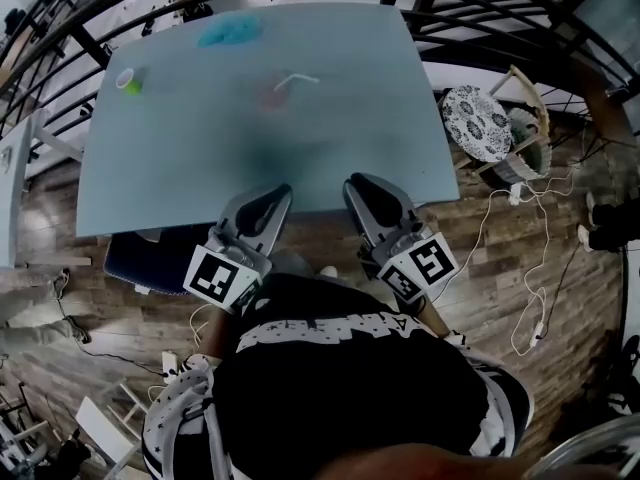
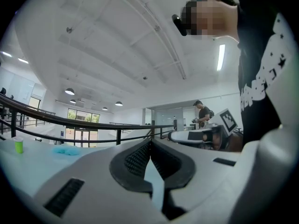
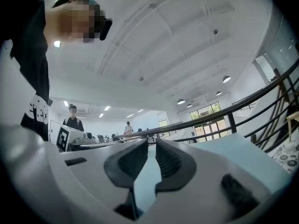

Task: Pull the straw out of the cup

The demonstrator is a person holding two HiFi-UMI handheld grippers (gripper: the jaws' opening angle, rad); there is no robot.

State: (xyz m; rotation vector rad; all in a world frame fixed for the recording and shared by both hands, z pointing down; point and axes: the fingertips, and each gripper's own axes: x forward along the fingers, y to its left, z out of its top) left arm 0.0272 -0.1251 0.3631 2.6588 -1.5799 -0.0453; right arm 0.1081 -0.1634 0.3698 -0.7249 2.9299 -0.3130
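In the head view a small pinkish cup (image 1: 271,97) stands blurred on the far middle of the pale blue table (image 1: 180,168), with a white bent straw (image 1: 296,80) sticking out of it. My left gripper (image 1: 268,200) and right gripper (image 1: 360,188) hover over the table's near edge, well short of the cup. In the left gripper view the left gripper (image 2: 150,143) points level across the table with its jaws shut on nothing. The right gripper (image 3: 152,142) shows only a thin slit between its pads, also with nothing in it. Neither gripper view shows the cup.
A green cup (image 1: 129,81) stands at the far left of the table and a blue cloth (image 1: 228,31) lies at the back. A black railing (image 1: 480,8) runs behind the table. To the right are a wicker chair (image 1: 480,121) and white cables (image 1: 535,308) on the floor.
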